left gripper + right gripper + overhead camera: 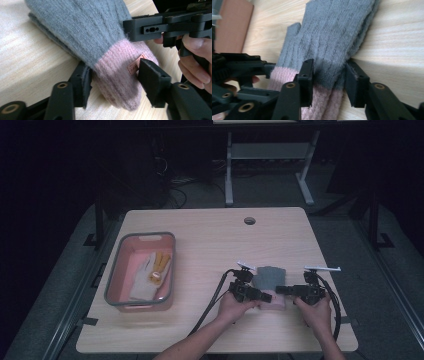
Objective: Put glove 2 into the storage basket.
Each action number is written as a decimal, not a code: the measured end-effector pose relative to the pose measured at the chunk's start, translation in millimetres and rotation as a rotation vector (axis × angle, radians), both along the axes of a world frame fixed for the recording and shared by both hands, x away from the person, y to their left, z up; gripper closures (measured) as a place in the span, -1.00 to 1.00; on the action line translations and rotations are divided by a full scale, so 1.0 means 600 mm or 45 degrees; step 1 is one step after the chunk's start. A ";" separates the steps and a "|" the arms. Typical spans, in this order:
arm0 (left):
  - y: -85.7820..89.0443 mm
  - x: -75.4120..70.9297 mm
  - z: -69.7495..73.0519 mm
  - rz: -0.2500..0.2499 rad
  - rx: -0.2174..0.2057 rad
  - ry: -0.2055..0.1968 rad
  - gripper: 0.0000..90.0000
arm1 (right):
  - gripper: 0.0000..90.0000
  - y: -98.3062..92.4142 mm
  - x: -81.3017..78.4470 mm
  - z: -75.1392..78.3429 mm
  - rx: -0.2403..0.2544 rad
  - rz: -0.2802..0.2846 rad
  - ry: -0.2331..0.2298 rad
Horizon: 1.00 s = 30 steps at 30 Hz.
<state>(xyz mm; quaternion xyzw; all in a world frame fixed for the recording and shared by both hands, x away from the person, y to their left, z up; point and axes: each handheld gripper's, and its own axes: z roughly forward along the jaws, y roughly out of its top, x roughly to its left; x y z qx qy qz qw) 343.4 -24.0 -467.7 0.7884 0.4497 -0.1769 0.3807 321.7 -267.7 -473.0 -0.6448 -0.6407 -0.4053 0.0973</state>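
Observation:
A grey knit glove (270,277) with a pink cuff lies flat near the table's front right, and a second layer shows under it. My left gripper (265,296) comes at the cuff from the left. In the left gripper view its pads (150,77) press the pink cuff (120,75) from both sides, beside a small orange label. My right gripper (279,290) comes from the right. In the right gripper view its jaws (329,72) pinch the glove's edge (332,37) where grey meets pink.
A pink bin with a grey rim (114,270) stands at the table's left and holds a white and yellow glove (150,272). A round cable hole (249,220) sits near the far edge. Bare wood (210,245) lies between the bin and the glove.

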 end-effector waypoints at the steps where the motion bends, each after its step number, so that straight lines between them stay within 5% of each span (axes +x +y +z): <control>1: 0.000 0.001 -0.001 0.010 -0.009 0.006 0.15 | 0.50 0.000 -0.001 -0.001 0.022 -0.002 0.001; 8: 0.005 0.006 -0.003 0.035 -0.063 0.023 0.33 | 0.61 0.001 -0.003 0.002 0.037 -0.007 -0.007; 30: 0.051 0.003 0.015 0.028 -0.090 -0.023 0.37 | 0.66 0.037 0.000 0.029 0.044 0.066 -0.031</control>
